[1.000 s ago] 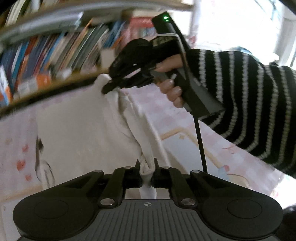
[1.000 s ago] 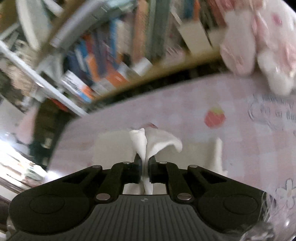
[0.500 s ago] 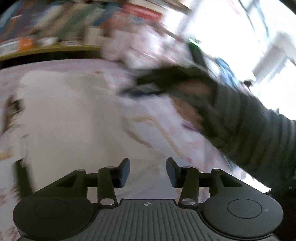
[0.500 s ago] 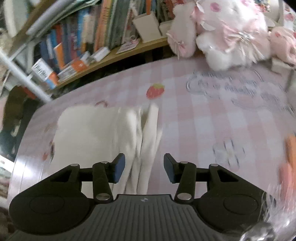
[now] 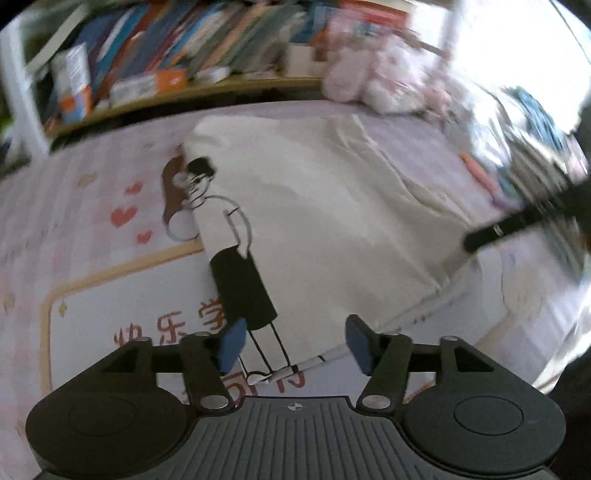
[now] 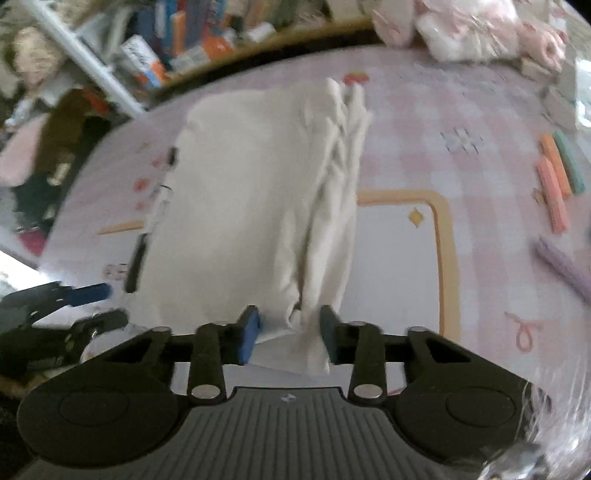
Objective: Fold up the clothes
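A white garment (image 5: 332, 206) with a cartoon figure printed on it lies folded lengthwise on the pink checked table (image 5: 85, 206). My left gripper (image 5: 295, 345) hovers over its near hem. The jaws are opening and stand wide, with only flat cloth beneath them. One finger (image 5: 495, 230) of the right gripper shows blurred at the right edge. In the right wrist view the garment (image 6: 240, 192) runs away from me, with bunched pleats along its right side. My right gripper (image 6: 288, 334) is closing around the near end of that bunch. A gap still shows at the left pad. The left gripper (image 6: 98, 306) is at the far left.
A bookshelf (image 5: 155, 55) and pink plush toys (image 6: 472, 33) line the far edge of the table. Several pastel sticks (image 6: 554, 184) and a purple one (image 6: 561, 266) lie to the right of the garment. A white pen (image 5: 314, 363) lies by the near hem.
Both grippers let go of the pinched cloth and swung to the garment's near end. It now lies flat on the table. The right jaws opened, then narrowed around the bunched fold.
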Demonstrator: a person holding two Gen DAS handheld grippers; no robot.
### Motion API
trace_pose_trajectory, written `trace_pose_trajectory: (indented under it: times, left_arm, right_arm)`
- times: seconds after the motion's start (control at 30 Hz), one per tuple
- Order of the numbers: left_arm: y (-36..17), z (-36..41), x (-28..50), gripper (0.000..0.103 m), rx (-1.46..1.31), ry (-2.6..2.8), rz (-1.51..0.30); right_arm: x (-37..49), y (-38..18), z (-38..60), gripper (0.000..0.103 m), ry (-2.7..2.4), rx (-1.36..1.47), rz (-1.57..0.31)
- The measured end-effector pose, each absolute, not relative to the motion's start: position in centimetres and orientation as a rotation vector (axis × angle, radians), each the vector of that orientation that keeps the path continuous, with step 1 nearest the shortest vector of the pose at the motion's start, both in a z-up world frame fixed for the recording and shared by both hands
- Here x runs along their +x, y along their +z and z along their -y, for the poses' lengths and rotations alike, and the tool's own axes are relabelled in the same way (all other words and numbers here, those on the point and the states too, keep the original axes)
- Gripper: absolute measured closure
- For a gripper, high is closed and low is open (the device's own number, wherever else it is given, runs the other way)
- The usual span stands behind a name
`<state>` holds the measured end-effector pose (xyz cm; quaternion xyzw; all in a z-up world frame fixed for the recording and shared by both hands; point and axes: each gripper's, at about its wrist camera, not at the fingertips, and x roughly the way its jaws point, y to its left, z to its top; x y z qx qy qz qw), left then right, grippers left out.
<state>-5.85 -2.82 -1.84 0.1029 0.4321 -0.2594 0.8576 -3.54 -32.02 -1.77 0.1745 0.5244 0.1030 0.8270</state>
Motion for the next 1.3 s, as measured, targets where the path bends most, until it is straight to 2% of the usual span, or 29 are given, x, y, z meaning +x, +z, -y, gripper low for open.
trace_pose_trajectory:
  times: [0.1,0.3,0.4,0.53,0.63,0.7,0.8,0.83,0.87,0.93,1.03,1.17,1.3]
  left_arm:
    - [-2.4,3.3,-6.7,0.039,0.306,-0.572,-0.87]
    - [-3.4,3.8,-8.1,0.041,0.475,-0.567,-0.768]
    - [-3.7,3.4,-8.6,0.051,0.543,-0.577,-0.732]
    - [-4.6,2.4,-8.3,0.058,0.568,-0.577,-0.744]
    - [-4.7,1.7,-7.9,0.058,0.537,-0.598,-0.755]
    - [-4.7,1.4,-7.8,0.059,0.535,-0.612,-0.752]
    - [-5.0,1.1,-7.6,0.07,0.524,-0.644,-0.758]
    - [-5.0,1.0,-7.6,0.084,0.521,-0.657,-0.757]
    - [-5.0,1.1,-7.6,0.094,0.52,-0.667,-0.755]
    - [-3.6,0.7,-8.1,0.098,0.494,-0.672,-0.702]
    - [-0.3,-0.8,-8.7,0.098,0.383,-0.703,-0.616]
    - [-3.1,-1.6,-7.6,0.098,0.392,-0.722,-0.752]
    - [-4.4,-1.5,-7.3,0.094,0.412,-0.749,-0.806]
  right_arm:
    - [-3.6,-0.7,32.3,0.095,0.205,0.474,-1.066]
    - [-4.1,5.3,31.3,0.095,0.228,0.571,-0.904]
    - [-5.3,6.8,31.0,0.095,0.206,0.588,-0.878]
    - [-7.0,1.8,31.5,0.095,0.033,0.581,-0.996]
    - [-7.8,-3.0,31.5,0.092,-0.045,0.619,-1.102]
    - [-8.4,-3.6,31.2,0.085,-0.067,0.603,-1.091]
    - [-8.8,-3.0,31.0,0.085,-0.08,0.596,-1.062]
    - [-8.8,-3.0,30.9,0.085,-0.081,0.593,-1.06]
    - [-8.8,-3.1,30.8,0.091,-0.082,0.59,-1.059]
    - [-8.8,-3.3,30.6,0.094,-0.087,0.593,-1.059]
    - [-9.0,-3.9,30.6,0.094,-0.091,0.62,-1.072]
    - [-9.0,-4.2,30.5,0.094,-0.086,0.634,-1.077]
    - [-8.6,-3.9,30.0,0.094,-0.086,0.59,-1.086]
